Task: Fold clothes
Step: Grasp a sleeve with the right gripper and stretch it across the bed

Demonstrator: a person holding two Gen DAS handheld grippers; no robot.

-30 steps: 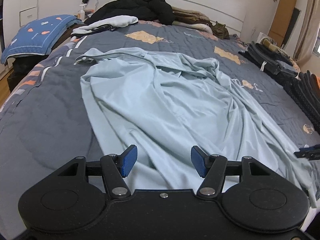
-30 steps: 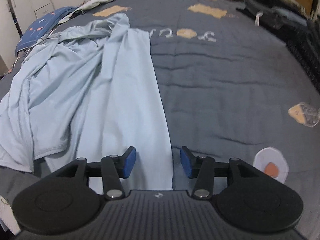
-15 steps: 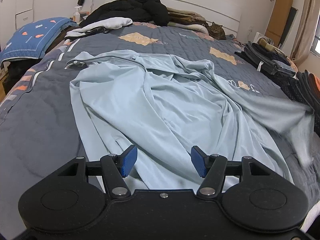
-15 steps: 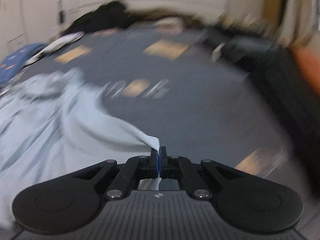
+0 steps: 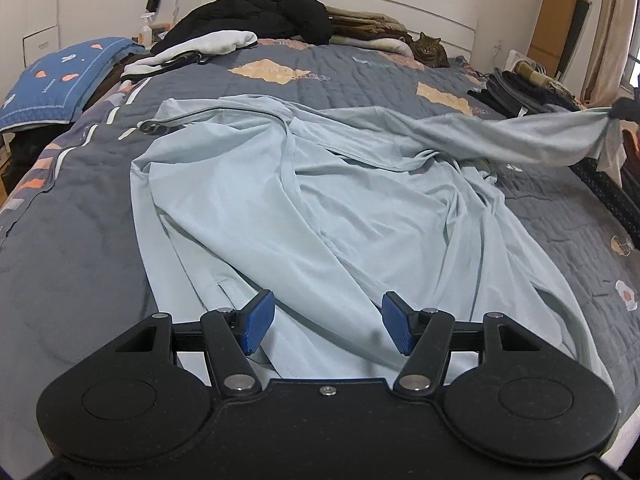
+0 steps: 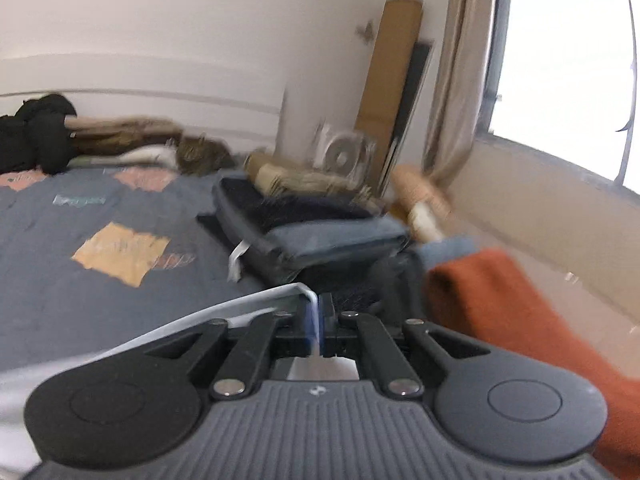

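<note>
The pale blue shirt (image 5: 320,200) lies rumpled and unfolded across the middle of the bed (image 5: 72,248), so folding has barely begun. The right hand-held gripper (image 6: 319,316) is clamped on 1 sleeve end, lifted off the bed toward the folded dark clothes (image 6: 312,220) at its window side. The left hand-held gripper (image 5: 326,328) hangs open over the shirt's near hem, gripping nothing. Spreading flat and every fold remain.
</note>
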